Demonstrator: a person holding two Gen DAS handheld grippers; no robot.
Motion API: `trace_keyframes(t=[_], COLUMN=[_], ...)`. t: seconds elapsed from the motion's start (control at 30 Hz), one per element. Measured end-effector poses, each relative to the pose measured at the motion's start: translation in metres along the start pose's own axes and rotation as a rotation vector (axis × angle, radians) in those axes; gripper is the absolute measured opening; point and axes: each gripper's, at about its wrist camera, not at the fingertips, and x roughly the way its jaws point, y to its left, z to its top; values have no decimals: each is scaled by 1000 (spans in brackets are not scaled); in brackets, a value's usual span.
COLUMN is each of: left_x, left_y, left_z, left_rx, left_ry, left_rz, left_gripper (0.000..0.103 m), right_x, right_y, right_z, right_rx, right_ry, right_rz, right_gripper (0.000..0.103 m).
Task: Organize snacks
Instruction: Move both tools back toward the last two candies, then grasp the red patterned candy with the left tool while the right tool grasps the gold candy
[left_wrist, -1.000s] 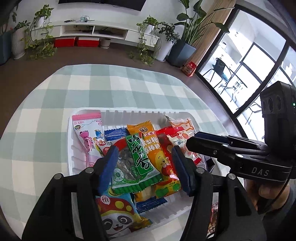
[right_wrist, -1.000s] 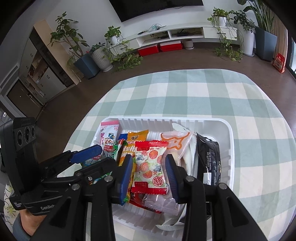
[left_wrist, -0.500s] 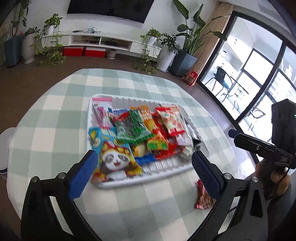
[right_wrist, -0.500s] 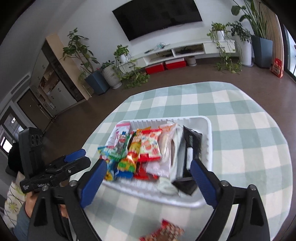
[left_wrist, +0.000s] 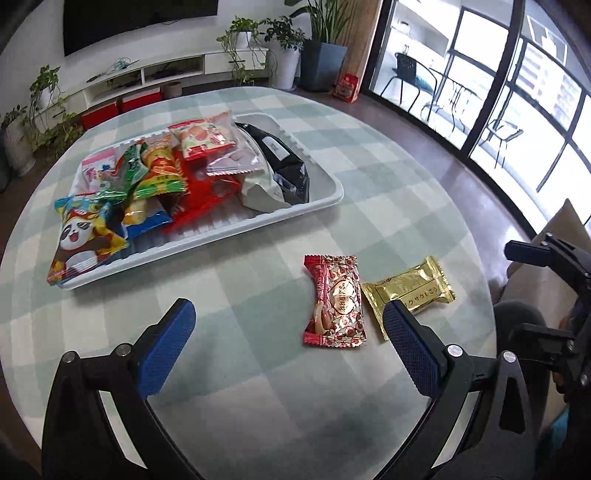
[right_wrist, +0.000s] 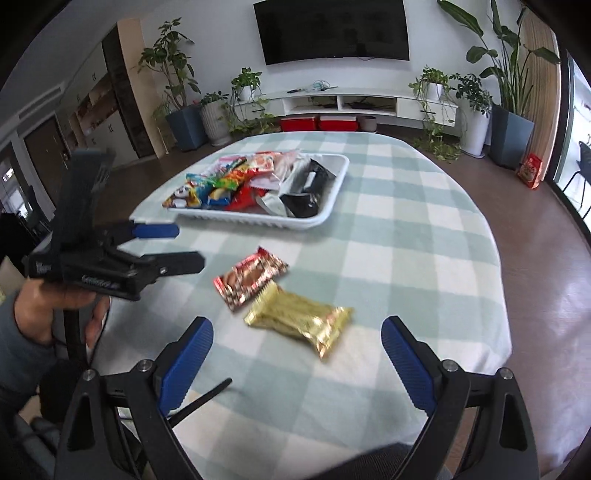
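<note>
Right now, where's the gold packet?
The gold packet lies on the checked tablecloth, outside the white tray, touching the red packet; the right wrist view shows it nearest.

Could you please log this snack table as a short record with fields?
tray: white tray on the checked tablecloth, piled with snack packets
loose snacks: red packet and gold packet, side by side on the cloth, outside the tray
left gripper: open, empty
right gripper: open, empty, gold packet ahead of its fingers
</note>
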Motion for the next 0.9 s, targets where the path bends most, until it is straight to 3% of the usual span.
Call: trace_keyframes(t=[0.23, 0.47, 0.73, 0.9], left_x=[42, 67, 79, 78], left_y=[-27, -27, -32, -34], left_z=[17, 20, 26, 31], left_rx=[74, 97, 143, 166], left_ry=[83, 134, 151, 152], left_rz=[62, 70, 63, 41], left_gripper=[99, 76, 73, 44], right_x=[-3, -3, 1, 1], right_y=[-2, -8, -9, -6], right_z=[-15, -19, -19, -19], right_rx=[-40, -17, -10, -18], right_ry=[-1, -3, 14, 20], right_rz=[1, 28, 40, 35], right_gripper=[94, 92, 92, 92])
